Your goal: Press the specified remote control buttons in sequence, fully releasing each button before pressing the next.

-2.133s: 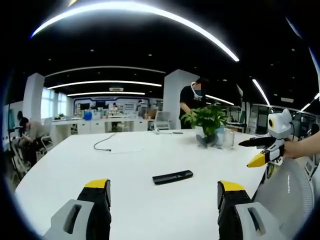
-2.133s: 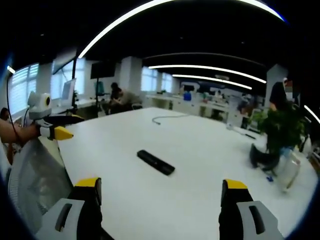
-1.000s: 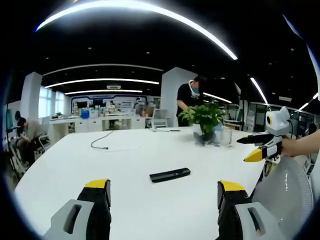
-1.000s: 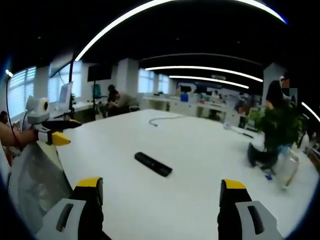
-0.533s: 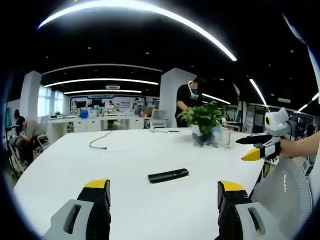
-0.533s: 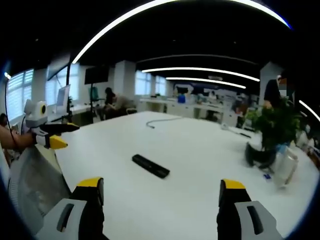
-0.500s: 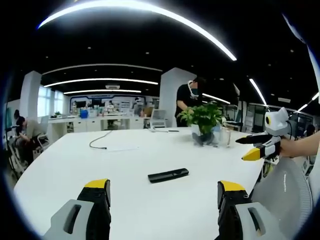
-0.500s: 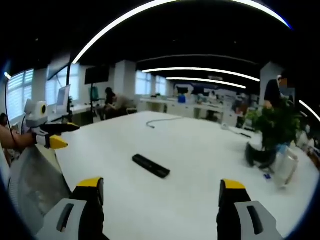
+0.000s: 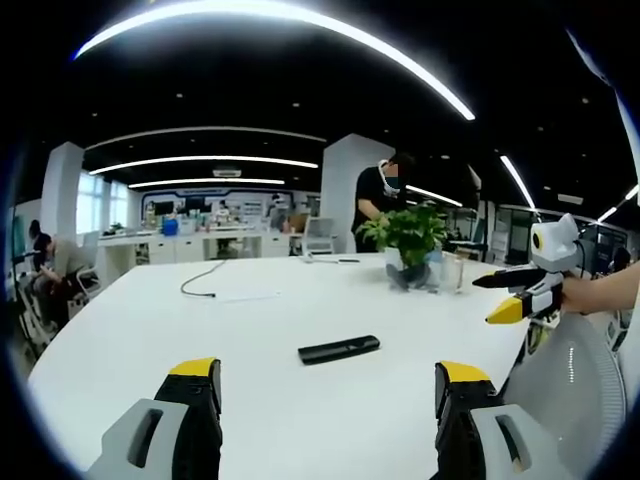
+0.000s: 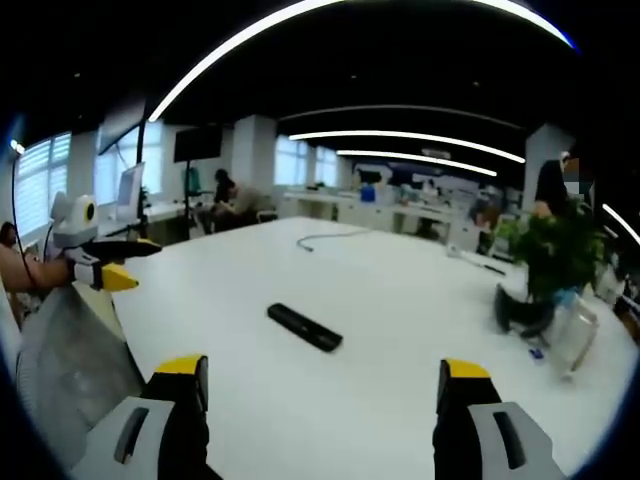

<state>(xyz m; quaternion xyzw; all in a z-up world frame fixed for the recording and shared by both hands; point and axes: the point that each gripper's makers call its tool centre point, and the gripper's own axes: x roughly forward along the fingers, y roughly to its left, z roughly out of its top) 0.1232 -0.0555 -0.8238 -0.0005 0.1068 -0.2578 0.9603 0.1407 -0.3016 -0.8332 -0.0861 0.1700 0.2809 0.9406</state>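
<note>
one remote point(image 9: 339, 349) flat mid-table, bare white table point(image 9: 120, 350) on all sides, well off every edge | left gripper point(image 9: 330, 400) jaws spread, empty, above near edge | right gripper point(image 10: 320, 400) same | one potted plant point(image 9: 412, 240) near far edge

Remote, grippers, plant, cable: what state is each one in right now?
Remote control: flat on the white table, untouched.
Left gripper: open, empty, short of the remote.
Right gripper: open, empty.
Potted plant: upright.
Cable: loose on the table.
</note>
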